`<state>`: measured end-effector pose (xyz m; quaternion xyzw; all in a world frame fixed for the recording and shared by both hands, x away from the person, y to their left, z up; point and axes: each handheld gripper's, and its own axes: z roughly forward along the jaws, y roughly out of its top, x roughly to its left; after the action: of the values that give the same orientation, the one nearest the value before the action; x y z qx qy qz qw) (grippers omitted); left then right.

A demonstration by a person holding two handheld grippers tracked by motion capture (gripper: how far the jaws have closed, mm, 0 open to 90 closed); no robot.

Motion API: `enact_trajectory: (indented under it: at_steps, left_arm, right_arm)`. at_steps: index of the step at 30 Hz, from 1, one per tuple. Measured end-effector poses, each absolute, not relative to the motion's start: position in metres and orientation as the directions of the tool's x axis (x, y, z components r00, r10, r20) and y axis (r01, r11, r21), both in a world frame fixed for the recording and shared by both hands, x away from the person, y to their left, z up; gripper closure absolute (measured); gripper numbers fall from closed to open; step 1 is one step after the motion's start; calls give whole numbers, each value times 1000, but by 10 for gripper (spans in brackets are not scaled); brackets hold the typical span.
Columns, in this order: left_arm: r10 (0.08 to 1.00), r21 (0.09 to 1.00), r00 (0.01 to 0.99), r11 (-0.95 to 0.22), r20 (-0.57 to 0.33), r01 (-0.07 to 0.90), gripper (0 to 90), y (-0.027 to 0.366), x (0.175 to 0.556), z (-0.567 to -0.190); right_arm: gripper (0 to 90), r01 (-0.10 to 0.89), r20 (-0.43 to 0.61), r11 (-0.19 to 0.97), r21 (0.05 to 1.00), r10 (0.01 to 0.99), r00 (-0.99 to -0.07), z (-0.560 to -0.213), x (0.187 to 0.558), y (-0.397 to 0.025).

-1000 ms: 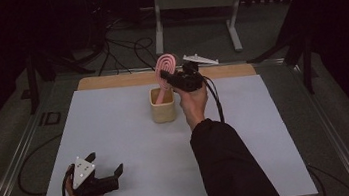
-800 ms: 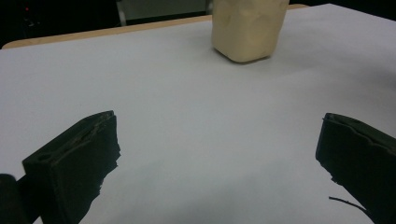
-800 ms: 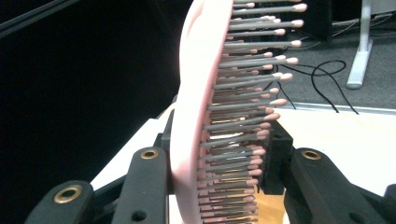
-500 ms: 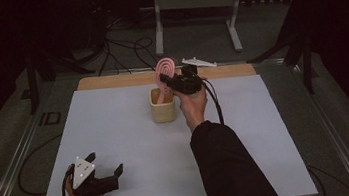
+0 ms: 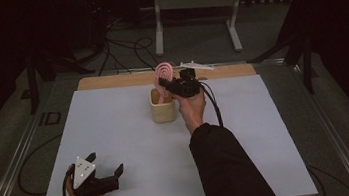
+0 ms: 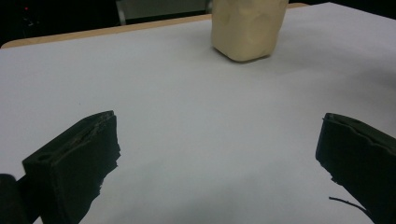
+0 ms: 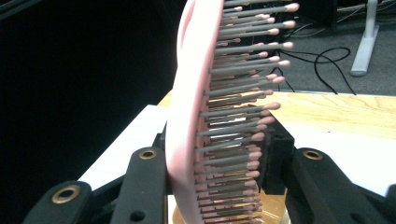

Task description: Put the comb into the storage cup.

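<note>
The left gripper (image 5: pixel 102 176) rests low on the white tabletop (image 5: pixel 116 130), its 2 jaws spread wide with only bare surface between them; well ahead of them stands the beige cup (image 6: pixel 246 27). The right gripper (image 5: pixel 173 85) has its jaws clamped on a pink hairbrush (image 7: pixel 196 116), one jaw against the smooth curved back, the other against the bristle side. The brush stands upright between the jaws, its grey bristles tipped with small pink balls. Its lower end dips into the cup (image 5: pixel 162 106), directly below the jaws.
</note>
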<state>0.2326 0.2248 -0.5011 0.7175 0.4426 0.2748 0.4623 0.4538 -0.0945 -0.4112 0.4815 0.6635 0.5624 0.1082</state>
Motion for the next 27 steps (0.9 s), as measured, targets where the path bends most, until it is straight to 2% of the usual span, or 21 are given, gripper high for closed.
enact_trajectory:
  at_steps: [27]
  left_arm:
    - [891, 908, 453, -176, -18, 380, 2, 226, 232, -501]
  right_arm:
    - [600, 525, 405, -100, 845, 760, -508, -418, 454, -92]
